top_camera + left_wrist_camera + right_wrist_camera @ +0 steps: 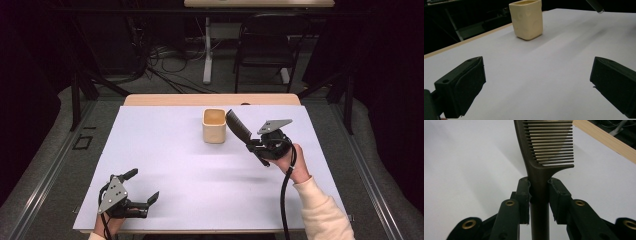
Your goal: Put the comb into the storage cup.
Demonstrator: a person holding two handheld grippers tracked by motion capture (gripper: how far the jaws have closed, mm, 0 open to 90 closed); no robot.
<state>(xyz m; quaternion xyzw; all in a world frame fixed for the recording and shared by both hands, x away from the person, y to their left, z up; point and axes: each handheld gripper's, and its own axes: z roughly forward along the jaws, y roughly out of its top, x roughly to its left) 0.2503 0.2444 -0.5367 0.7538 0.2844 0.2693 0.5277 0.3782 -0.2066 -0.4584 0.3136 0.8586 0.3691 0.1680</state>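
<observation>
Two grippers are at work over the white table (165,150), but the comb is with just one of them. The right gripper (252,145) has its jaws clamped on the comb (239,127) at the handle, just below the teeth; in the right gripper view the pads (524,192) press the handle from both sides. The comb is held in the air, tilted up and toward the cup (215,125), its toothed end close beside the cup's rim and not inside it. The left gripper (145,187) rests low near the table's near edge with its jaws spread wide and nothing between them, well apart from the cup. The step in hand looks like carrying the comb to the cup. Next, the comb likely needs lifting above the opening, turning more upright, then lowering in before the jaws let go.
</observation>
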